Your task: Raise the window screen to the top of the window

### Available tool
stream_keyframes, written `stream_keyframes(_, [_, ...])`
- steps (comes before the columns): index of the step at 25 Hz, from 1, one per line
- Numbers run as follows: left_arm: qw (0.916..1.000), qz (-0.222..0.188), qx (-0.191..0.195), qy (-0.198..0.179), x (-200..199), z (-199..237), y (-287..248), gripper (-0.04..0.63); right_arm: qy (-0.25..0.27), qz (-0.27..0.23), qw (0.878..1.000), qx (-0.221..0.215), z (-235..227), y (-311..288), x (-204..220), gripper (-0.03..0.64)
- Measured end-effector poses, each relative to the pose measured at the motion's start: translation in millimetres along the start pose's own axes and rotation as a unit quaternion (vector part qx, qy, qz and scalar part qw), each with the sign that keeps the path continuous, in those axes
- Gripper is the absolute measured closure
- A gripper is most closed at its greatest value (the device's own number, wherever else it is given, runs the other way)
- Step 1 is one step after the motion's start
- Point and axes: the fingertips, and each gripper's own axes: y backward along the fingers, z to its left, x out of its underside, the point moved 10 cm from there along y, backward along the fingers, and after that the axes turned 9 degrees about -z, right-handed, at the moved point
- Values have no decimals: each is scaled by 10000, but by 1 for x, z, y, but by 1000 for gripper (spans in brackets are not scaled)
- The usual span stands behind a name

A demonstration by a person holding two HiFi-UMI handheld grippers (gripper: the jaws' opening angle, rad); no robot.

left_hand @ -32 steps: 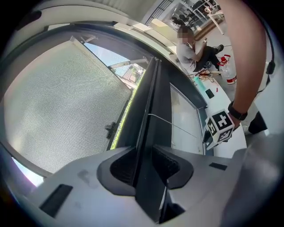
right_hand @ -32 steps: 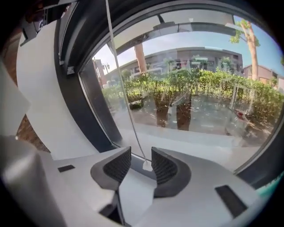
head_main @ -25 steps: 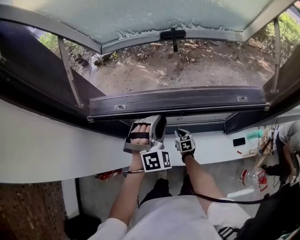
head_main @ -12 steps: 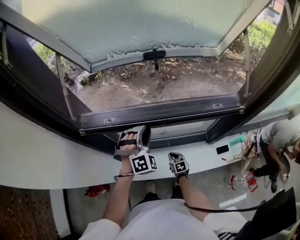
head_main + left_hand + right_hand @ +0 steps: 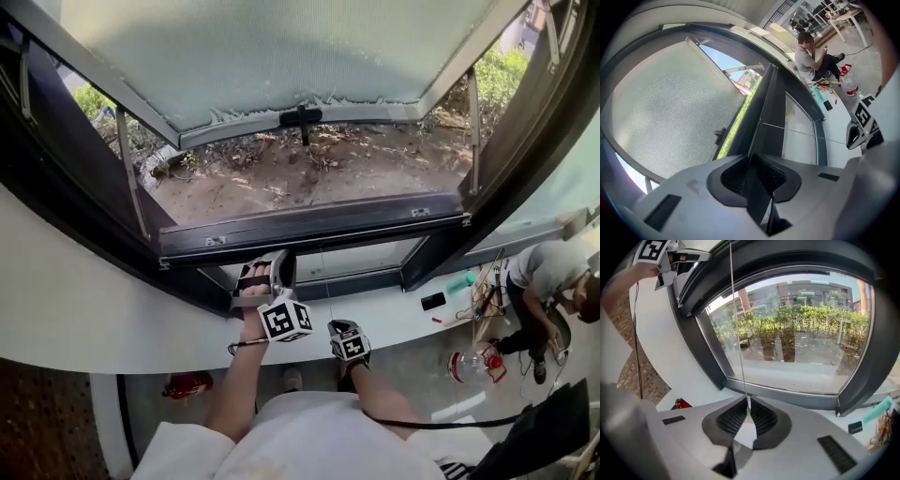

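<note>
The grey mesh window screen (image 5: pixel 281 56) fills the upper part of the opening; its bottom bar carries a black handle (image 5: pixel 300 116). In the left gripper view the screen (image 5: pixel 670 108) lies left of the dark frame edge (image 5: pixel 761 122). My left gripper (image 5: pixel 265 272) is up at the dark window frame bar (image 5: pixel 309 228), and its jaws (image 5: pixel 757 161) are closing with that dark edge pinched between the pads. My right gripper (image 5: pixel 349 342) is lower, nearer my body. It (image 5: pixel 749 411) is shut on a thin white cord (image 5: pixel 736 324) that runs up to the frame.
A white sill (image 5: pixel 94 309) curves below the window. A person (image 5: pixel 548 277) sits on the floor at the right, with cables, a clear bottle (image 5: pixel 466 364) and a dark phone (image 5: pixel 433 301) nearby. A red object (image 5: pixel 187 384) lies on the floor at the left.
My right gripper has drawn back from the frame toward my body with the cord in it. The left gripper has stayed at the frame bar. The head view has swung slightly.
</note>
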Motion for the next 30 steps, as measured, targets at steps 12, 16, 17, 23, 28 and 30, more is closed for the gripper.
stream_keyframes(12, [9966,-444,-112,687,-2,15,10,545,259,78,9996,-22,-10,4,-14,591])
stream_keyframes(16, [9963,-427,-191,718,-4,16,16,545,401,40,9992,-50,-11,6,-15,591])
stream_keyframes(17, [9966,-412,-193,685,-4,16,18,545,419,38,9991,-34,-13,7,-15,591])
stream_keyframes(23, [9944,-469,-427,849,-7,21,28,545,592,27,9982,16,-18,8,-20,591])
stream_keyframes(28, [9744,-753,-735,1987,1,19,42,575,666,-50,9978,-26,-13,9,-19,591])
stream_keyframes(30, [9656,-787,-893,2313,4,19,47,575,688,-76,9976,-11,-12,10,-19,591])
